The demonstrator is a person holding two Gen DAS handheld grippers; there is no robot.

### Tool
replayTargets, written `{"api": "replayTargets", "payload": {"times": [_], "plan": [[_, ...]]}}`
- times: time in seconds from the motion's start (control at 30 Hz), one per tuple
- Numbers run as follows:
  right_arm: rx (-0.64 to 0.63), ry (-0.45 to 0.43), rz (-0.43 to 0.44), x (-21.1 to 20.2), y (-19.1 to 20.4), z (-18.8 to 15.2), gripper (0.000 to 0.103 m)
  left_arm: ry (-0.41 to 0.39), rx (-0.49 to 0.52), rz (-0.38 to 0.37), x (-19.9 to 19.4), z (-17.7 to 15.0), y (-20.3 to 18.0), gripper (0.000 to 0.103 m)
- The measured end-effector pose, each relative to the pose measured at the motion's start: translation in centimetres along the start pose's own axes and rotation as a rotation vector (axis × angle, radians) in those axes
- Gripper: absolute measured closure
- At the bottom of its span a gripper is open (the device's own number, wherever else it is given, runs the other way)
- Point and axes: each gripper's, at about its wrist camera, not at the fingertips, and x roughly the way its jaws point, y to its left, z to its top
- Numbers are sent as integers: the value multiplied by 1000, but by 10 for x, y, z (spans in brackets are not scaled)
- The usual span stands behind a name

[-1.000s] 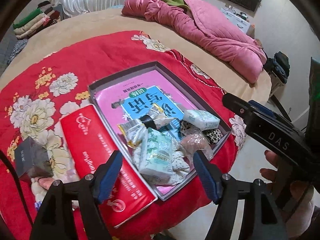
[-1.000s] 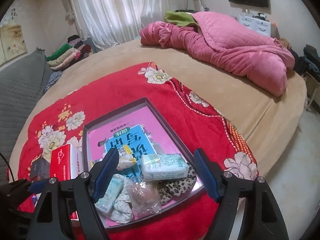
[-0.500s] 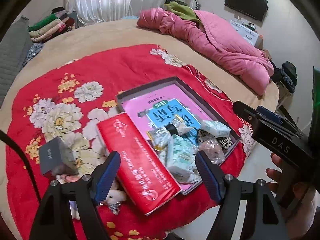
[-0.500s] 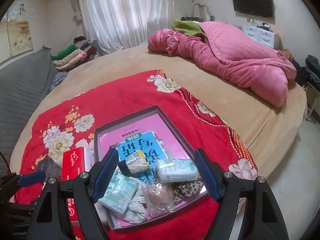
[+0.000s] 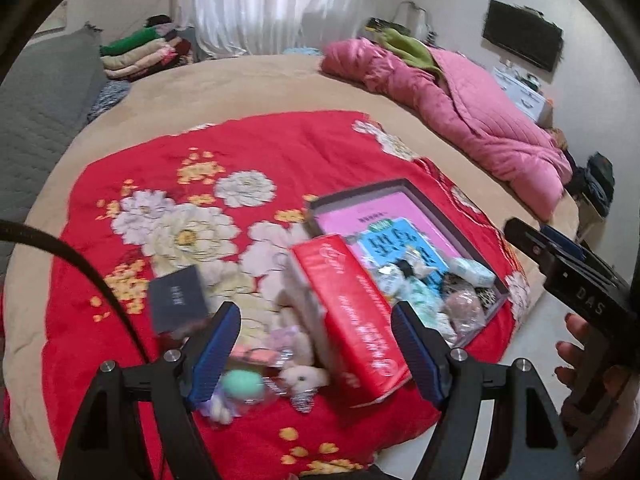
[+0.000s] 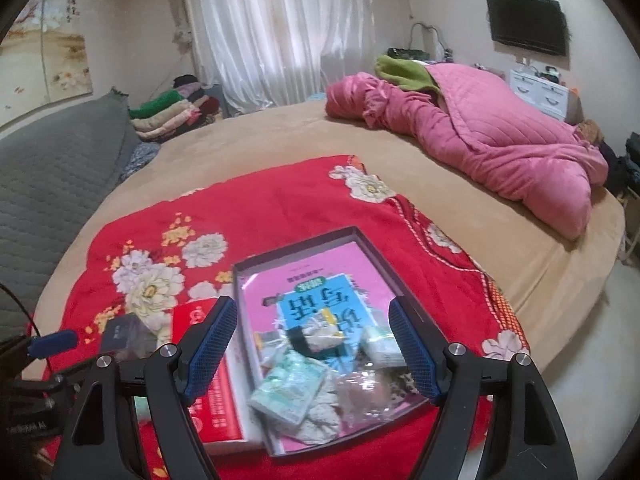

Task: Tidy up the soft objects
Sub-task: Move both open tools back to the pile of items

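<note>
Both grippers gape wide and hold nothing: the left gripper [image 5: 316, 354] hangs above small plush toys [image 5: 298, 374] beside a red box [image 5: 352, 316], the right gripper [image 6: 312, 350] above soft packets [image 6: 290, 392] in a tray [image 6: 384, 254].

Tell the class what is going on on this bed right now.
A person is sorting soft items on a red floral blanket. Both claws are open and hold nothing. The left claw hovers over small plush toys beside a red box. The right claw hovers over a shallow tray already holding tissue packs and other small packets.
</note>
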Motion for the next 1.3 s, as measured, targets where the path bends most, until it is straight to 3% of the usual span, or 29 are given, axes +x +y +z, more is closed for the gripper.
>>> {"api": "replayTargets", "payload": {"times": [0.33, 0.53, 1.03, 1.3], "plan": [[-58, -25, 54, -15, 39, 4, 24, -50, -117, 79, -37, 0, 78, 26], [-94, -34, 76, -23, 60, 4, 24, -61, -150, 108, -51, -5, 106, 26], [-193, -24, 137, -31, 116, -6, 23, -28, -179, 123, -56, -33, 131, 26], [-251, 13, 173, -26, 141, -23, 23, 32, -189, 140, -42, -52, 138, 26]]}}
